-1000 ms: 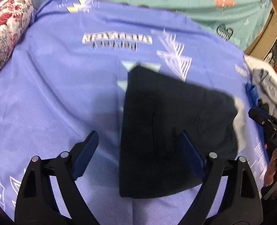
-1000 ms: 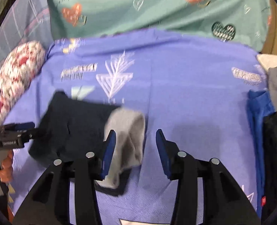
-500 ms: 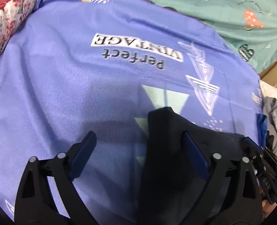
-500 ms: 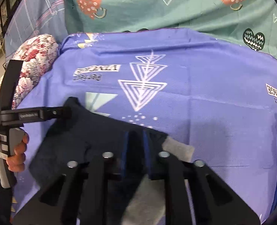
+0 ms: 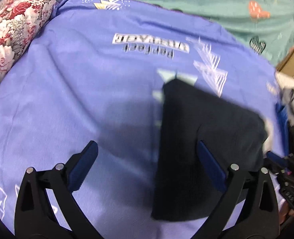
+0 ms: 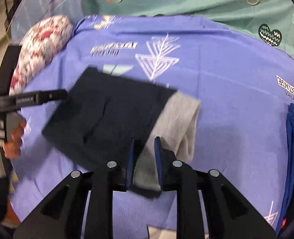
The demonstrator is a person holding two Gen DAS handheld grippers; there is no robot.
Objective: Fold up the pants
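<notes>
The folded pants (dark, grey-lined) are straddled lower centre by the opening right gripper; the left gripper is spread wide, empty.

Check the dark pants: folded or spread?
Folded: the pants lie as a compact dark rectangle on the blue sheet, grey lining showing at one end.

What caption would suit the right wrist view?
Right gripper opening over folded dark pants with a grey band, on the purple sheet.
</notes>
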